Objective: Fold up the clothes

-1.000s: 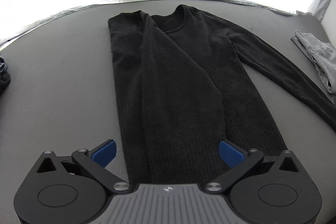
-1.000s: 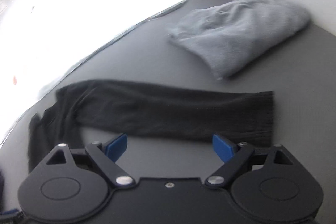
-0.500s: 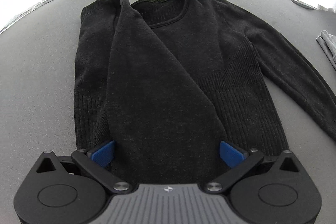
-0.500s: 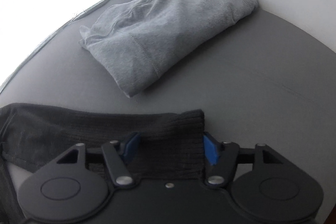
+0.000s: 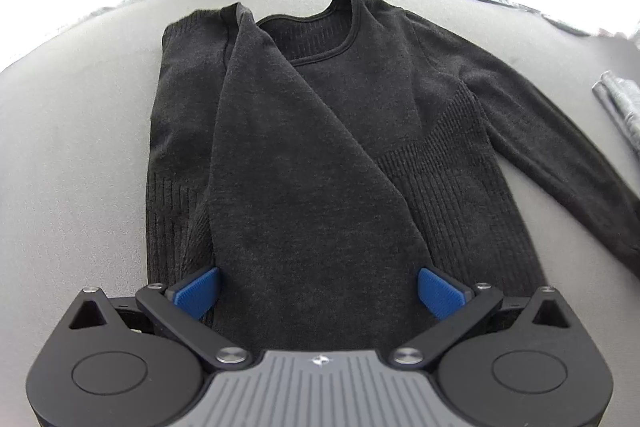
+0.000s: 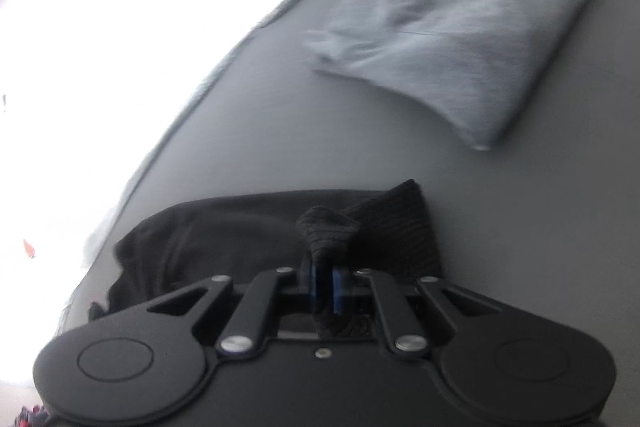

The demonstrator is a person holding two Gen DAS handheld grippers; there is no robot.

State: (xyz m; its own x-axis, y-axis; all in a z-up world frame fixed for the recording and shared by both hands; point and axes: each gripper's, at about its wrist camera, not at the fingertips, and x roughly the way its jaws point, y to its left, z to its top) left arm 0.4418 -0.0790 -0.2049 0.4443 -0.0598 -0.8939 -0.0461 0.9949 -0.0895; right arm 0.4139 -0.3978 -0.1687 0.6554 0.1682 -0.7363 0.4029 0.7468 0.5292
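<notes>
The black sweater (image 5: 320,155) lies flat mid-table, soft, light and limp. The right gripper (image 6: 324,287) has just closed, pinching the cuff (image 6: 332,227) of its outstretched sleeve; the left gripper (image 5: 318,293) hangs spread over the hem, a sensible second hold

We see hard white glare burning out the far edge of the bed (image 5: 80,131) in both views. The left view is sharp though bowed at its edges; the right is smeared with motion blur, softening the grey garment (image 6: 460,27).
</notes>
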